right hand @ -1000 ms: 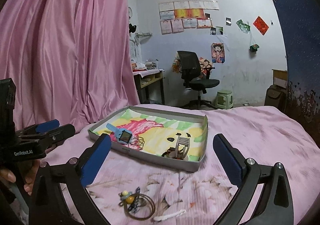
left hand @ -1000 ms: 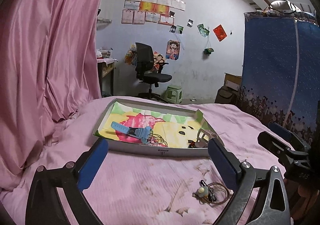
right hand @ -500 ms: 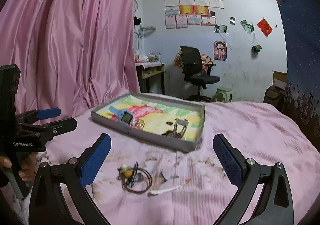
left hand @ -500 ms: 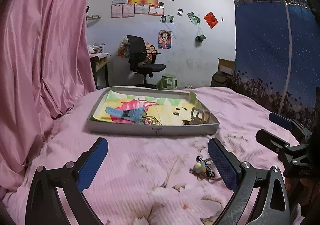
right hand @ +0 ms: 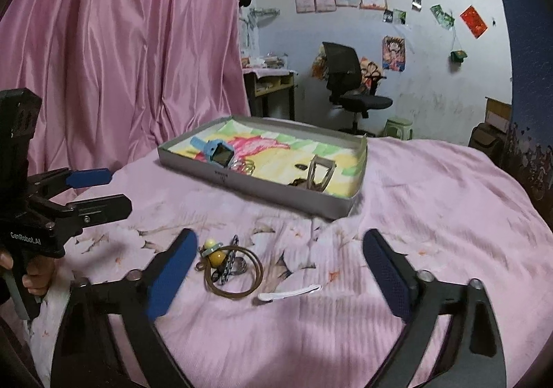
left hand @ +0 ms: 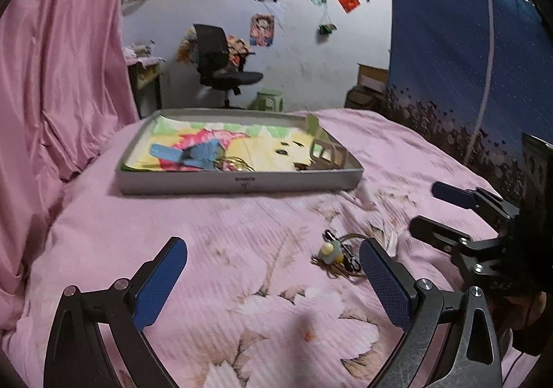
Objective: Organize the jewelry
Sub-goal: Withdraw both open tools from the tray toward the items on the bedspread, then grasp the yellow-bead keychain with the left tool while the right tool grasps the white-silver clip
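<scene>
A grey tray (left hand: 238, 180) (right hand: 242, 180) lined with a colourful picture lies on the pink bed. In it are a blue watch (right hand: 217, 151) (left hand: 193, 153), thin rings (right hand: 247, 167) and a metal hair claw (right hand: 319, 173) (left hand: 328, 153). On the bedspread lies a small heap of jewelry: a brown loop with a yellow bead and clips (right hand: 230, 267) (left hand: 340, 255), and beside it a white strip (right hand: 288, 293). My left gripper (left hand: 273, 281) is open and empty, the heap by its right finger. My right gripper (right hand: 276, 270) is open and empty, with the heap between its fingers near the left one.
A pink curtain (right hand: 121, 59) hangs at the left. A blue cloth wardrobe (left hand: 466, 70) stands at the right. A black office chair (right hand: 349, 84), a desk (right hand: 269, 84) and a green stool (left hand: 269, 101) stand beyond the bed.
Both grippers have drawn back and lowered toward the bedspread. The tray now looks farther off, and the jewelry heap sits closer to the fingers in both views.
</scene>
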`<state>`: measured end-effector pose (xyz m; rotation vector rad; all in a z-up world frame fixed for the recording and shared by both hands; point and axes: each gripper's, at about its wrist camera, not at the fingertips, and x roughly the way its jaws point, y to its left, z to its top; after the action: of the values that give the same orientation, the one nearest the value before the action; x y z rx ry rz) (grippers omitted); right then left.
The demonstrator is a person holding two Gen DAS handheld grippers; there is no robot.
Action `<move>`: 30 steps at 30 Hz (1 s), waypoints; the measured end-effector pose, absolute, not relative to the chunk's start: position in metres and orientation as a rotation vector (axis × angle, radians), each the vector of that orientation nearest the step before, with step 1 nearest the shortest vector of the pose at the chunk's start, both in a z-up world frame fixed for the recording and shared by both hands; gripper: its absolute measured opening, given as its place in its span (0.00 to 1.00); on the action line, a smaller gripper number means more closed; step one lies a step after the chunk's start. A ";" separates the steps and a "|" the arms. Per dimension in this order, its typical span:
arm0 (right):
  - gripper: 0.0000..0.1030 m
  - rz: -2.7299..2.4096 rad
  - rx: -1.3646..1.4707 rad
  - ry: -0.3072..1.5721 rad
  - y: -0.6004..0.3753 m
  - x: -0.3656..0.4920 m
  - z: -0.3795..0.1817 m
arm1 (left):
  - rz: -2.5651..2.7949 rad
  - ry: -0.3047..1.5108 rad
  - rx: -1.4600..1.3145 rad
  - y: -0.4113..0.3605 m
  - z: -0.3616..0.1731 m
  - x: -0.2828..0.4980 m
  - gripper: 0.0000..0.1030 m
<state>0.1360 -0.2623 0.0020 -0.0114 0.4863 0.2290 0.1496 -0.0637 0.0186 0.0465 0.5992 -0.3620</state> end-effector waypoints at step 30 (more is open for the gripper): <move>0.44 0.259 0.026 0.679 -0.262 0.164 -0.031 | -0.572 0.892 0.125 -0.121 -0.018 0.204 0.35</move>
<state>0.1641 -0.2623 -0.0313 0.0260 0.6794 0.2589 0.2042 -0.1213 -0.0183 0.1253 0.8917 -0.5719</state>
